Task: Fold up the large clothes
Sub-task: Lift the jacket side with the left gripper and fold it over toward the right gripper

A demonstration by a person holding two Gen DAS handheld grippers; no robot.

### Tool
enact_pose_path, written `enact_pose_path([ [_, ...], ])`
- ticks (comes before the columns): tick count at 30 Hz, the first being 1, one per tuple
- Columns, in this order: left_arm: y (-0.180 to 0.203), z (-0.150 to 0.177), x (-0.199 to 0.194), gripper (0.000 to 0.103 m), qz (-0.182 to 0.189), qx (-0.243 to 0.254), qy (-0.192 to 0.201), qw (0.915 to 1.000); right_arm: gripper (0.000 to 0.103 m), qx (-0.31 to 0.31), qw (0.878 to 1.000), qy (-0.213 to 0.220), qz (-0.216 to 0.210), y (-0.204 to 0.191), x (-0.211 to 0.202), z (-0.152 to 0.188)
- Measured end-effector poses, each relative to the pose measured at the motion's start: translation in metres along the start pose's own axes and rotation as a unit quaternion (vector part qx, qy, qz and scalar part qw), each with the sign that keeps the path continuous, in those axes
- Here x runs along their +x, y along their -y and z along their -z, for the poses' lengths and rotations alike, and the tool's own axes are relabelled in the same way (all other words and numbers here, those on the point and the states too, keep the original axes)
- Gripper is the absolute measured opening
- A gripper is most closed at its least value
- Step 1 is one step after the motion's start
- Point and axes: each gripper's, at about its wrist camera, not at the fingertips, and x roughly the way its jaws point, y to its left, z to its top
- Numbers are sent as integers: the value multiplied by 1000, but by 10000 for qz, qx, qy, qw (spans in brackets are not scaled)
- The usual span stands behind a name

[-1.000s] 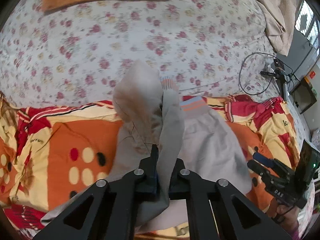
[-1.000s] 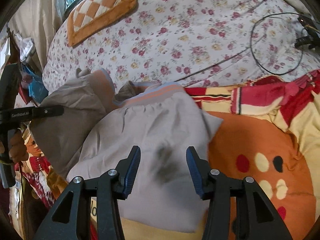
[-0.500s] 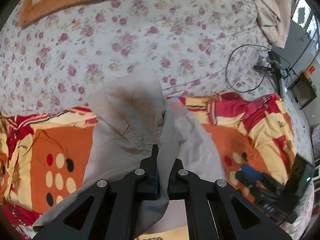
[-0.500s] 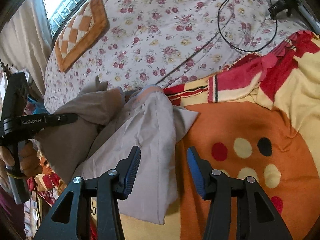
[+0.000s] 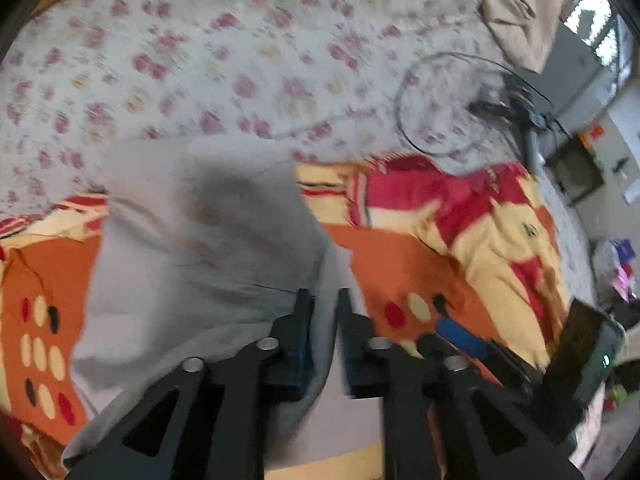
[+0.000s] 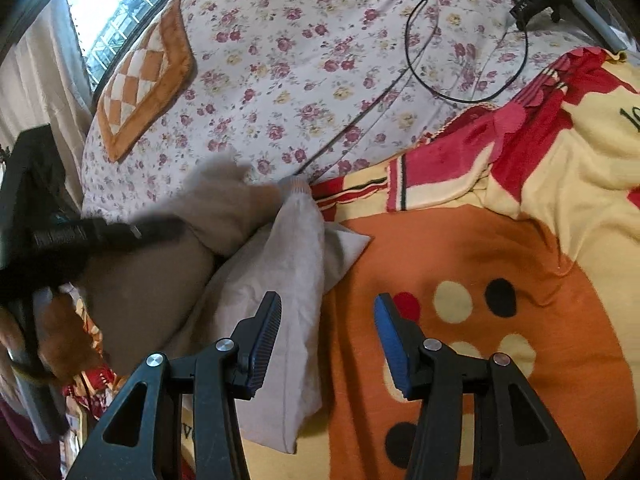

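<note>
Pinching grey garment [image 5: 192, 240] between left jaws

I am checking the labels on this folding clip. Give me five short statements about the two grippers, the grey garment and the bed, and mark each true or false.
1. The left gripper pinches a fold of the grey garment. True.
2. The right gripper is clamped on the garment. False: its jaws stand wide apart and hold nothing, with the garment's edge and the orange blanket between them.
3. The garment lies on bare flowered sheet only. False: most of it rests on the orange blanket; the flowered sheet is beyond it.
4. A black cable loops on the flowered sheet. True.
5. An orange-and-white checked cushion lies near the window. True.
</note>
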Motion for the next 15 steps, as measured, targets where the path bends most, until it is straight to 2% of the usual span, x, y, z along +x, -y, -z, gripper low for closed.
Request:
enact_pose_path([
  [2,1,1,-10,50,258,13,-23,9997,51,91,10000,2,-9,3,0,0],
  [5,1,1,-39,68,319,360,78,9988,55,162,9999,37,-9,5,-1,0],
  [6,-1,3,-51,70,230,502,143,9984,59,191,9998,34,-51,5,-1,0],
  [8,-12,8,-68,72,50,603,232,9979,61,293,9992,42,-250,3,0,0],
  [10,-30,16,-81,72,-143,538,295,9980,63,427,9977,36,-521,-3,0,-2],
  [13,-63,32,-90,72,-671,399,489,9957,68,422,9955,-23,-846,-19,2,-7],
  [15,-81,40,-89,71,-654,228,524,9962,72,313,9939,-74,-1052,-37,6,-15],
])
